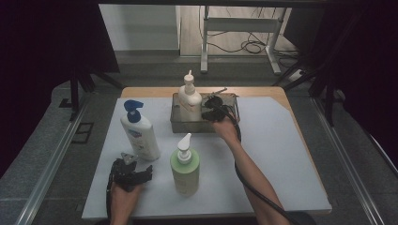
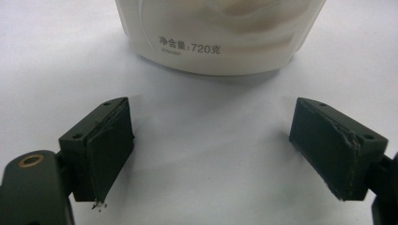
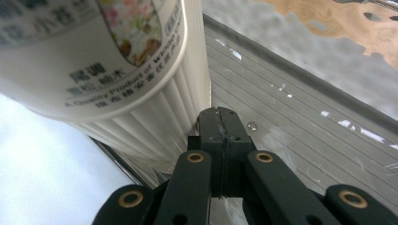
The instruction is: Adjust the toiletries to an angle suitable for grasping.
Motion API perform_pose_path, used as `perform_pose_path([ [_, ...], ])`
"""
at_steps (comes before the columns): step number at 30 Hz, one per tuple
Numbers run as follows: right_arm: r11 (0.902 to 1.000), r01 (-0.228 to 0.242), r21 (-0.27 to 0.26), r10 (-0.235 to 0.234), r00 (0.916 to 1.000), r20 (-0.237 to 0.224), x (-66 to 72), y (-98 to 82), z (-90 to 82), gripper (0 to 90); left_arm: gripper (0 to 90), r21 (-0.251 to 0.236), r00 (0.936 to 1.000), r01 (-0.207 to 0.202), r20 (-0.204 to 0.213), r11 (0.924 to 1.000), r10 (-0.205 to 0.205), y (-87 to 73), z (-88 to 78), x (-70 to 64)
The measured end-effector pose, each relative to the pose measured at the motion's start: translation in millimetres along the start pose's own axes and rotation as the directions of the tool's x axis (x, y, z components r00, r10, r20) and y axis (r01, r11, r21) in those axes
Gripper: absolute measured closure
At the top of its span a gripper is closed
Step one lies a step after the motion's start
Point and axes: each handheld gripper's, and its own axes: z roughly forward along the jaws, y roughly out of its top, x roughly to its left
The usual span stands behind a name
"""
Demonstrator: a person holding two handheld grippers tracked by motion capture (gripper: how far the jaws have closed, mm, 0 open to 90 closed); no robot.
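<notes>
A white pump bottle (image 1: 190, 99) stands in the metal tray (image 1: 178, 123) at the back of the table. My right gripper (image 1: 212, 114) reaches into the tray just right of that bottle. In the right gripper view its jaws are pressed together with nothing between them, the tips (image 3: 219, 123) beside the ribbed base of the bottle (image 3: 141, 112). My left gripper (image 1: 149, 171) rests on the table at the front left, open and empty, pads (image 2: 110, 145) wide apart. Ahead of it stands the blue-pump white bottle (image 1: 139, 132), whose base (image 2: 220, 40) is close in the left gripper view.
A green pump bottle (image 1: 185, 168) stands at the front centre, right of my left gripper. The white table mat (image 1: 281, 154) stretches out to the right of my right forearm. The tray floor (image 3: 305, 126) is ribbed metal. Beyond the table are a desk frame and cables on the floor.
</notes>
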Motion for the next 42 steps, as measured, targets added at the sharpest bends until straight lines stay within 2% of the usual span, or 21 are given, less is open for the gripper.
perform_pose_path([
  [24, 1.0, 0.007, -0.001, -0.007, 0.9998, -0.018, 11.0, 5.5, 9.7, 89.9, 13.7, 0.0, 1.0, 0.0, 0.0, 1.0, 0.0, 0.0, 0.0, 0.0],
  [42, 0.9996, 0.029, 0.004, -0.029, 0.999, -0.035, 22.6, 9.9, 17.3, 89.9, 13.7, 0.001, 1.0, -0.001, -0.001, 1.0, 0.001, 0.0, 0.0, 0.1],
])
